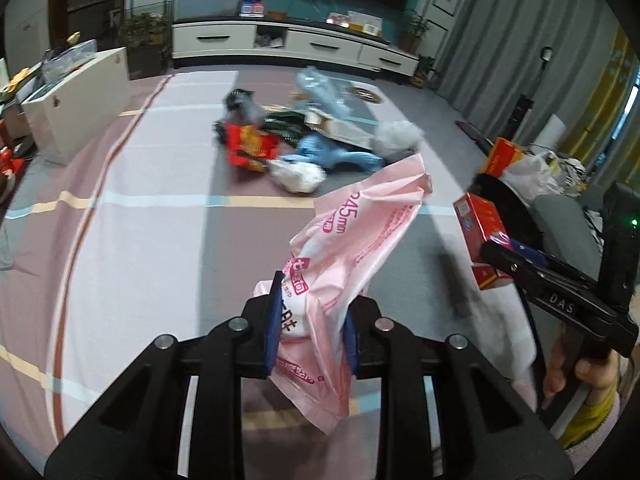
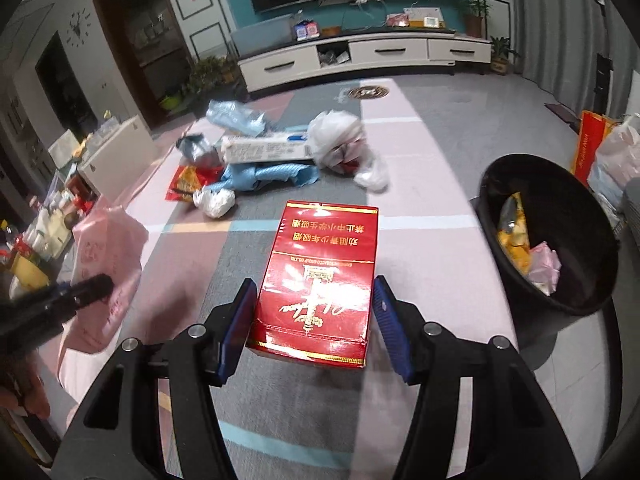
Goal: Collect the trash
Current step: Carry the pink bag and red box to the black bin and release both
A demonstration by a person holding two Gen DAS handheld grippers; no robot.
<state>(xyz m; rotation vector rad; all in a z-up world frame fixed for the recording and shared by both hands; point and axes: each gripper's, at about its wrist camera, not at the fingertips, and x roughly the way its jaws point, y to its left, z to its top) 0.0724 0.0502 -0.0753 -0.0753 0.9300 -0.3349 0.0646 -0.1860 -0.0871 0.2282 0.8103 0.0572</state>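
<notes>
My left claw is pinching a pink plastic bag between its blue pads; the bag juts up and forward past the fingertips and also hangs crumpled below them, held in the air above the striped floor mat. My right claw clamps a red carton with gold lettering, one pad against each long side, its far end pointing toward the TV cabinet. In the left wrist view that carton shows at the right, near the rim of the black bin, which stands on the floor by the mat's right edge. The bin holds a yellow wrapper and some pink plastic. Toward the mat's far end lies a heap of trash: a blue cloth, a long pale box, a white crumpled bag, a red and yellow wrapper and a small white wad, all touching or just beside each other.
</notes>
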